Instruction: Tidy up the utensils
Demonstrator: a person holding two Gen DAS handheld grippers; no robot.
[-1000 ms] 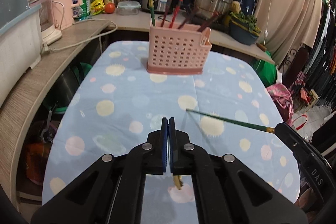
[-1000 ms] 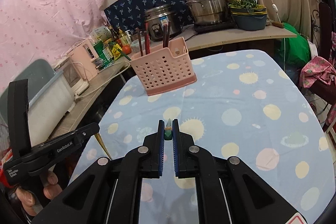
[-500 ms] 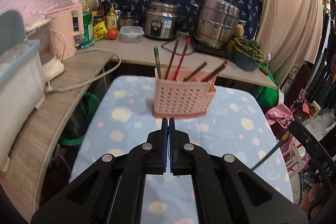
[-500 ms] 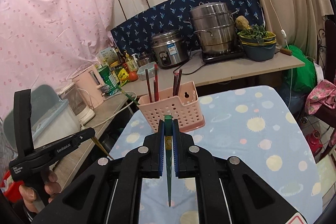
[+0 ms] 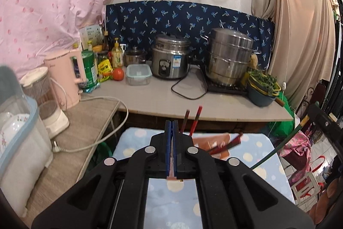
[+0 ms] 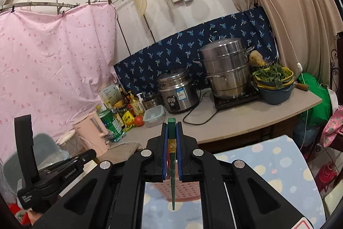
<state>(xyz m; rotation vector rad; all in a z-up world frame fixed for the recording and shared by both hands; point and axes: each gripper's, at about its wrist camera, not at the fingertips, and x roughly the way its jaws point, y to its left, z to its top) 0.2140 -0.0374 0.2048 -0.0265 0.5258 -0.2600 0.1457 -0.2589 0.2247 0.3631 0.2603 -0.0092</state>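
With the right gripper (image 6: 171, 156) pinching a green chopstick (image 6: 172, 164) tip-down above the pink basket (image 6: 178, 190), lower it straight and release only once the tip clears the rim. Left gripper (image 5: 171, 149) is pressed together; a small tip pokes out below its pads, contents unclear. Red chopsticks (image 5: 196, 119) already stand in the basket. The basket sits on a spotted blue tablecloth (image 5: 263, 156); the counter (image 5: 154, 98) behind holds a rice cooker (image 5: 171, 59) and a steamer pot (image 5: 230, 57).

I see red chopsticks (image 5: 194, 121) jutting up from the pink basket (image 6: 180, 188), crowding its opening beneath my right gripper (image 6: 171, 150).
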